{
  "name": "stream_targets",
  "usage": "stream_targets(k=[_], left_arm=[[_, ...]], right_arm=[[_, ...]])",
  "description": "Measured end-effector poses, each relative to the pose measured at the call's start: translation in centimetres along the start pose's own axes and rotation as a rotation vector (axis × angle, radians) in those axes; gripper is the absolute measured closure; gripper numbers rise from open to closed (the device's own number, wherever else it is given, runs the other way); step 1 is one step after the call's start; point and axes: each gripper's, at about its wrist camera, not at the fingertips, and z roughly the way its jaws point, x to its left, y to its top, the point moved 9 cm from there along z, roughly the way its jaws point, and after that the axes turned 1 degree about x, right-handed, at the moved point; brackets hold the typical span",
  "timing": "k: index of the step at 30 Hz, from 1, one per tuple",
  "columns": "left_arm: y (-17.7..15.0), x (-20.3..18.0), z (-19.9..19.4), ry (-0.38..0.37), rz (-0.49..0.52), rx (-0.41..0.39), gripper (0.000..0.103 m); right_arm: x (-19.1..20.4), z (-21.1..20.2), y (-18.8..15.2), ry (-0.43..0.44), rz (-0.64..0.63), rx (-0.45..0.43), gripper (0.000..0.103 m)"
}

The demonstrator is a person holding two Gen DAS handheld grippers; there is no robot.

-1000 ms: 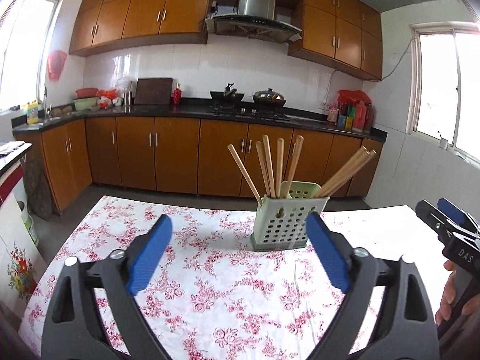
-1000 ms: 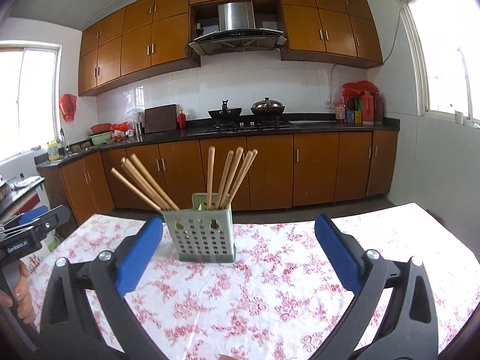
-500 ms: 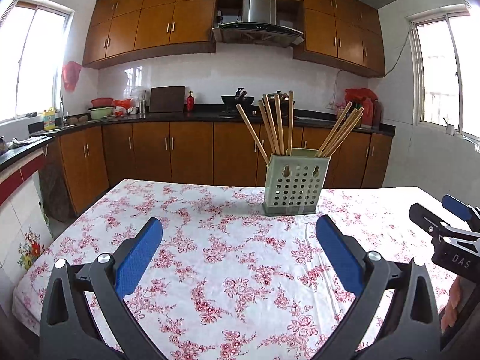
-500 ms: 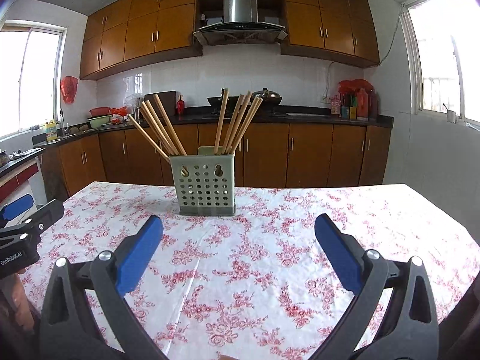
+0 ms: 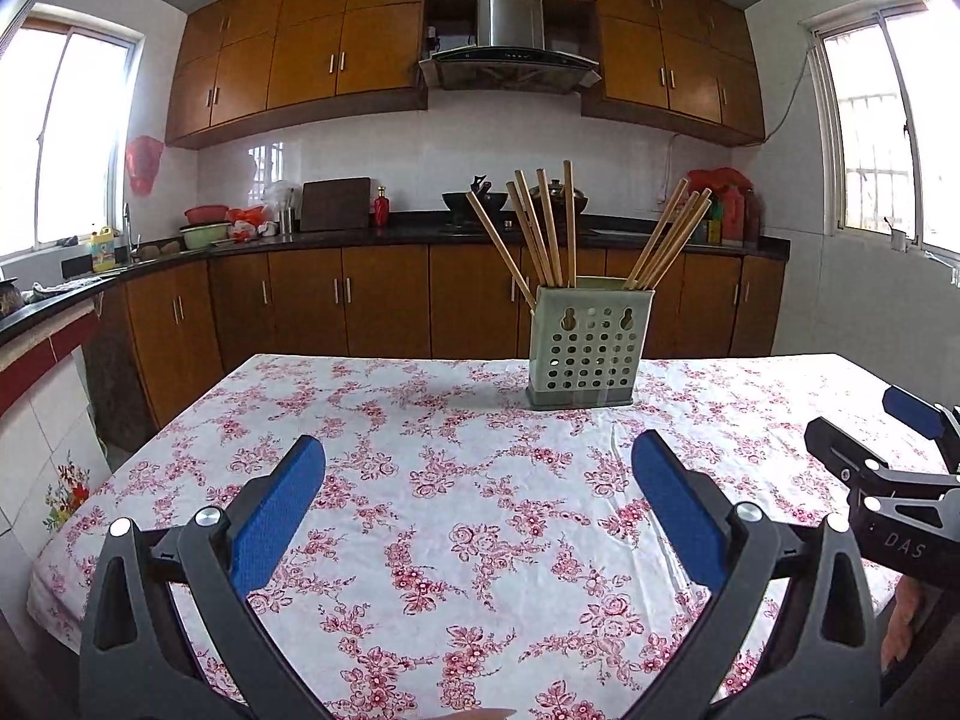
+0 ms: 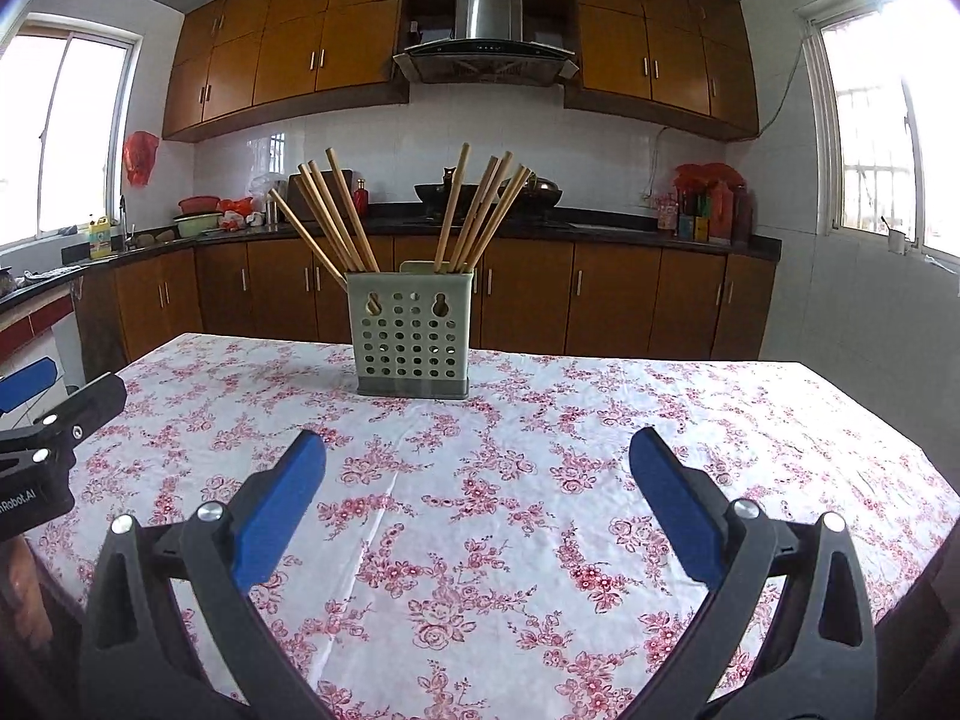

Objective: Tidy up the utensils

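Left wrist view shows the left tongs (image 5: 478, 483) spread wide and holding nothing, low over the flowered cloth of the bench (image 5: 456, 516). The right tongs (image 6: 477, 471) stand just as wide and just as bare in their own view, beside the left pair at the near edge. Further out, near the far edge of the bench, sits the pale green holder (image 6: 413, 331) with round holes in its wall. The chopsticks (image 6: 336, 213) stand in it in two leaning bunches, one fanned to the left, one to the right. No loose utensil shows anywhere on the cloth.

So the chopsticks already lie where tidying would put them. That fits a job done, with the tongs drawn back; it equally fits a sorting between the holder's two sides that is not settled, which these views cannot decide.

The risks lie with the holder. It looks light and tall with long sticks leaning out, so a knock from an approaching tong arm could tip it or spill a bunch. The cloth looks smooth and creased, and dragging tongs across it could slide the holder toward the far edge.
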Motion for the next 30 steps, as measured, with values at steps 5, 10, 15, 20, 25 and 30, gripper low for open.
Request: stream_targets(k=[5, 10, 15, 20, 25, 30], left_arm=[[-0.4, 0.2, 0.1, 0.006, -0.012, 0.011, 0.002], [-0.6, 0.1, 0.1, 0.006, -0.014, 0.017, 0.002], [-0.8, 0.0, 0.1, 0.003, -0.007, 0.022, 0.002], [-0.9, -0.2, 0.1, 0.001, -0.006, 0.026, 0.002], [-1.0, -0.2, 0.1, 0.002, -0.006, 0.028, 0.002], [-1.2, -0.3, 0.1, 0.002, -0.007, 0.035, 0.002]], right_arm=[[-0.2, 0.1, -0.3, -0.006, 0.01, 0.01, 0.004], [-0.3, 0.2, -0.4, -0.006, 0.015, 0.013, 0.004], [-0.4, 0.2, -0.5, -0.008, 0.016, 0.017, 0.004], [-0.6, 0.4, -0.7, -0.008, 0.025, 0.027, 0.004], [-0.8, 0.4, -0.8, -0.01, 0.031, 0.03, 0.004], [-0.8, 0.5, -0.9, -0.01, 0.031, 0.036, 0.004]])
